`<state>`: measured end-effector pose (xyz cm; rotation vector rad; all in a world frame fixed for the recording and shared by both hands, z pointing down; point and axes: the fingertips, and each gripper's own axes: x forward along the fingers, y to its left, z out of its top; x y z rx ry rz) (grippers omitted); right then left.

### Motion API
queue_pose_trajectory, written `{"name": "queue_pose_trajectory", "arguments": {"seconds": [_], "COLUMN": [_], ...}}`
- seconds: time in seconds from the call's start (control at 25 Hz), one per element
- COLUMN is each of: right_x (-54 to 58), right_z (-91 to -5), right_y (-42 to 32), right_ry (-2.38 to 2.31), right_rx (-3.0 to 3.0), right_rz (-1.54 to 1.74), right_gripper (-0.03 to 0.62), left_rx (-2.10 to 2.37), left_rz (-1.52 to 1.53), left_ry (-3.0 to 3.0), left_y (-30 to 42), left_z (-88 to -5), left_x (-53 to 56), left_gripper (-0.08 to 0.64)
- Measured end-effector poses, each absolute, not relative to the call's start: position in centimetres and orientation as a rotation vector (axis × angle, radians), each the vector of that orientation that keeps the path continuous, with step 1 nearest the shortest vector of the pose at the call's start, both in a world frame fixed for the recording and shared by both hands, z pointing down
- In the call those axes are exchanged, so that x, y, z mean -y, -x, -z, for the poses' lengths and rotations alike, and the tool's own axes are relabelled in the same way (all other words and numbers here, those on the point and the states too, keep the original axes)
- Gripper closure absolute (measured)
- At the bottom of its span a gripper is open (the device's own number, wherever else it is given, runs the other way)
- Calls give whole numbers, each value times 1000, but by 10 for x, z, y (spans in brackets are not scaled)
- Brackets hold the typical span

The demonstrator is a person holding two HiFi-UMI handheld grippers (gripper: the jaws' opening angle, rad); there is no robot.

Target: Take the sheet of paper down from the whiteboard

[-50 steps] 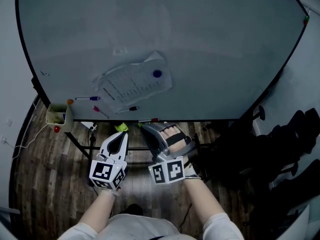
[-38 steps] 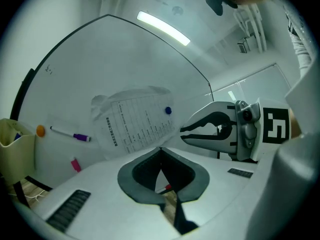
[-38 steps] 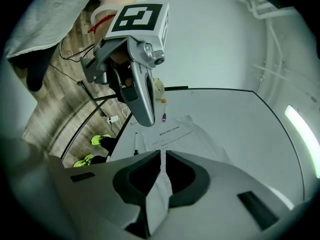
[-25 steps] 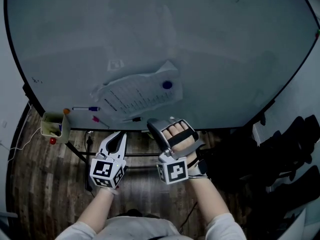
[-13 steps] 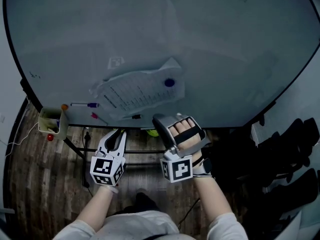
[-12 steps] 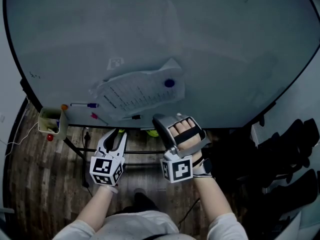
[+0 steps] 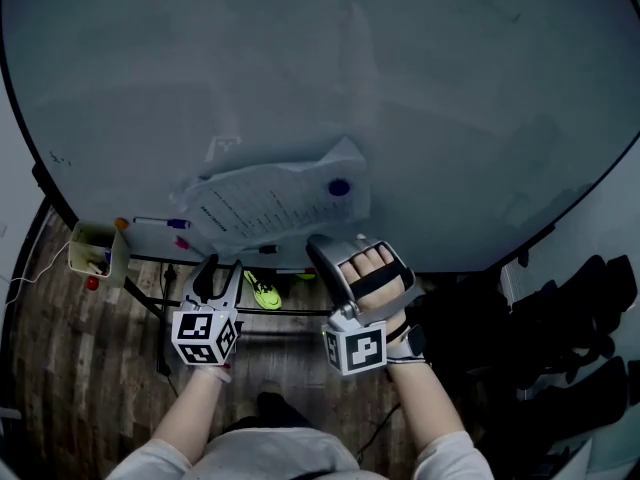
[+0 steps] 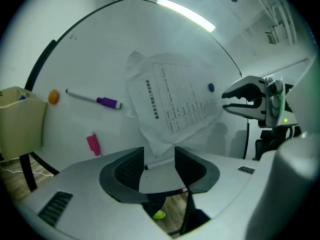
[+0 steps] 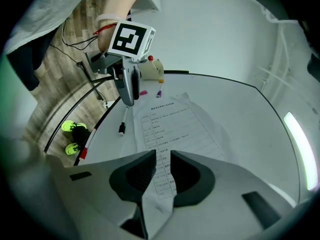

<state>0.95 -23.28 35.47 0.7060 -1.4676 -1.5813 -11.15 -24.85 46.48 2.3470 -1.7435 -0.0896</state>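
Head view has the whiteboard (image 7: 450, 88) filling the far part of the scene. The sheet of paper (image 7: 265, 208) is on the board's lower middle, askew and wrinkled, with a blue magnet (image 7: 339, 187) on its right end. The sheet is not yet off the board.

The right gripper (image 7: 318, 247), held in the person's right hand (image 7: 372, 272), reaches up to the sheet's near right corner. In the right gripper view a narrow gap stands between its jaws. The corner of the printed sheet runs through that gap toward the camera, and the pads do not press on it. These jaws have just been opening a little.

The left gripper (image 7: 219, 273) hangs below the board's near edge, left of the right gripper and apart from the sheet. The left gripper view shows its jaws spread wide, having just been opening, with nothing between them. Past them is the board's lower edge, with the sheet's lowest corner just beyond.

On the board left of the sheet are a purple-capped marker (image 8: 95, 100), a pink block (image 8: 93, 144) and an orange magnet (image 8: 53, 96). A beige box (image 8: 20, 119) hangs at the board's left edge. A black-capped marker (image 9: 123, 123) lies on the board beside the sheet's near edge. Below the board is a wooden floor (image 7: 90, 368) with a pair of bright green shoes (image 7: 264, 291) on it.
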Motion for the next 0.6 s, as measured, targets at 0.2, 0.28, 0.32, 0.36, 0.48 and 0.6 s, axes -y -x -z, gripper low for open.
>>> {"name": "queue_pose_trajectory", "arguments": {"seconds": [0.2, 0.28, 0.32, 0.36, 0.48, 0.6], "right_x": [241, 242, 242, 243, 244, 246], "right_z": [-355, -352, -351, -350, -346, -337], "right_y": [-16, -17, -17, -18, -21, -26], "right_ry": [-693, -696, -696, -696, -700, -732], "right_rx": [1459, 1456, 1454, 1452, 1449, 1447], "right_rz": [1579, 1589, 1592, 1593, 1599, 1605], "right_gripper": [505, 502, 502, 500, 497, 476], "left_rx": [1749, 1750, 1755, 1765, 1804, 1833], "left_rz": [129, 140, 142, 144, 151, 152], "left_ry": [-2331, -2319, -2311, -2300, -2271, -2268], "left_y": [113, 115, 116, 117, 121, 122], "left_z": [-461, -460, -461, -461, -461, -458], "left_x": [260, 264, 264, 265, 265, 267], "left_gripper": [368, 370, 371, 394, 512, 537]}}
